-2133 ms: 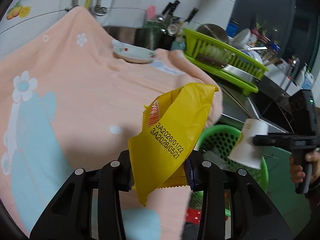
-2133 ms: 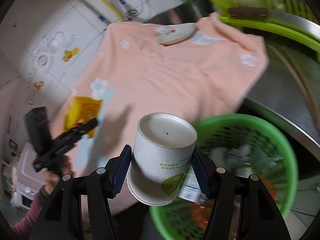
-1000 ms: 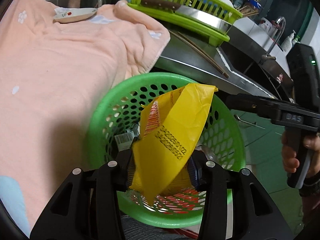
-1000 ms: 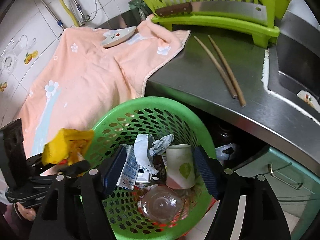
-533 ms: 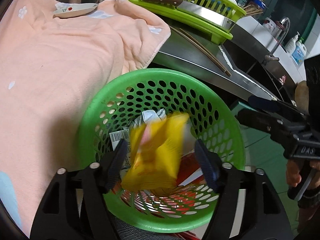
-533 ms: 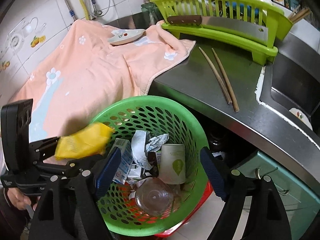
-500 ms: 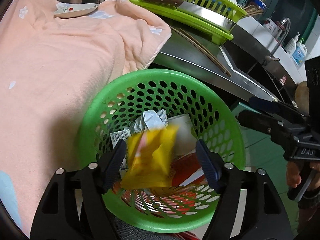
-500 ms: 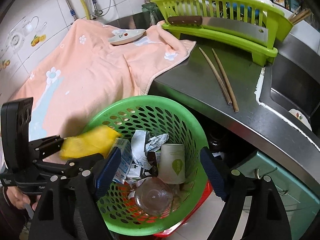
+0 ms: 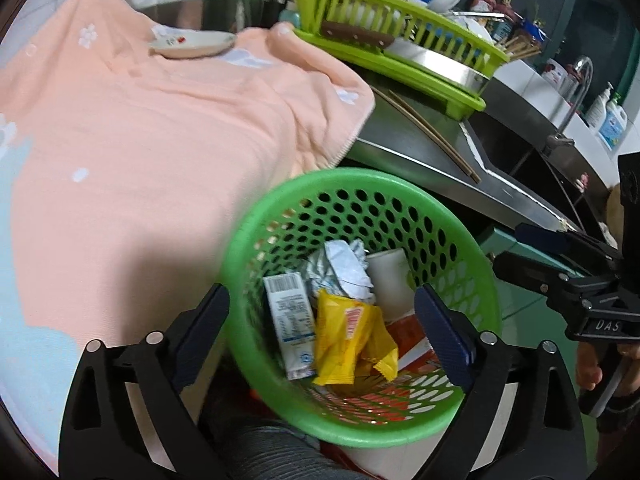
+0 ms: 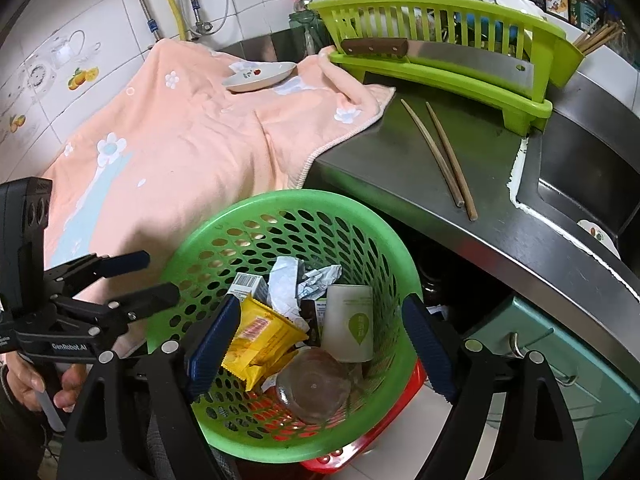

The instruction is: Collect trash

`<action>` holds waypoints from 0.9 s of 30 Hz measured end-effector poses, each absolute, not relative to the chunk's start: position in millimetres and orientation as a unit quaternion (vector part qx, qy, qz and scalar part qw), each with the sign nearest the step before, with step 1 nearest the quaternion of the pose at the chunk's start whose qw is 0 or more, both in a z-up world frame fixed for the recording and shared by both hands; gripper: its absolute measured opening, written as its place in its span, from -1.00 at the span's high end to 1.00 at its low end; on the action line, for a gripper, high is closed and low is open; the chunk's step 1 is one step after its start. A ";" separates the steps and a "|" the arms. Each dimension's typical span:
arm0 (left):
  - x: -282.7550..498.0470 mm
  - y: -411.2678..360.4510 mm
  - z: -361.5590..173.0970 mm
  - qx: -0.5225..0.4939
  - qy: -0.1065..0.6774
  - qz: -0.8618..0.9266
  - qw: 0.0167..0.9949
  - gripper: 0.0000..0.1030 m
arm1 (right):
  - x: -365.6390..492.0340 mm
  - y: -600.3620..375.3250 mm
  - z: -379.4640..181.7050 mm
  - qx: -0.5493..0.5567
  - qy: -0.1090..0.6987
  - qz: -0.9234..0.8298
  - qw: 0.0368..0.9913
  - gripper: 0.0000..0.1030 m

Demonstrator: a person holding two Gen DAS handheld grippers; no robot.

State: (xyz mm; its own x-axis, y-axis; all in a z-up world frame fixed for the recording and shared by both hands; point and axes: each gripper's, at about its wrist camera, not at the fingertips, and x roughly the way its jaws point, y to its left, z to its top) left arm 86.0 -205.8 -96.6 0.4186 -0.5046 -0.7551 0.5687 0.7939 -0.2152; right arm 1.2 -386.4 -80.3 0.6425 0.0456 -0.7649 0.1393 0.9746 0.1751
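Below the left gripper (image 9: 322, 326), in the left wrist view, the green perforated basket (image 9: 256, 240) is seen, and the yellow snack wrapper (image 9: 346, 340) lies inside it, on top of the other trash. The jaws are opening, wide apart, and nothing is pinched between them. The wrapper is judged to be very light, thin and crinkly; it would best be taken at a flat edge or corner. Beside it a small white carton (image 9: 290, 320) and a crumpled paper (image 9: 340, 266) are seen, both soft and light.

Under the right gripper (image 10: 320, 346), in the right wrist view, the same basket (image 10: 280, 202) is seen with the paper cup (image 10: 350, 322) lying between the wrapper (image 10: 262, 340) and the basket wall. These jaws are spread too and hold nothing. The cup is judged light and easily crushed, so its wall should be squeezed gently. A clear plastic container (image 10: 314, 386) lies lower, probably slippery. On the steel counter (image 10: 400, 168) two chopsticks (image 10: 440, 158) remain, and a small dish (image 10: 260, 76) rests on the peach towel (image 10: 192, 136).
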 end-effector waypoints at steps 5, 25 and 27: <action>79.8 -186.1 -82.8 0.045 0.411 -0.292 0.862 -0.90 | -0.8 -370.0 -75.2 0.090 0.412 -0.019 0.906 -0.61; 70.0 -94.5 -51.3 0.015 0.374 -0.194 0.907 -0.90 | 0.3 -293.5 -51.3 0.070 0.376 0.040 0.923 -0.70; 67.5 -84.7 -47.5 0.009 0.371 -0.188 0.909 -0.90 | 0.0 -288.4 -48.9 0.069 0.373 0.041 0.924 -0.71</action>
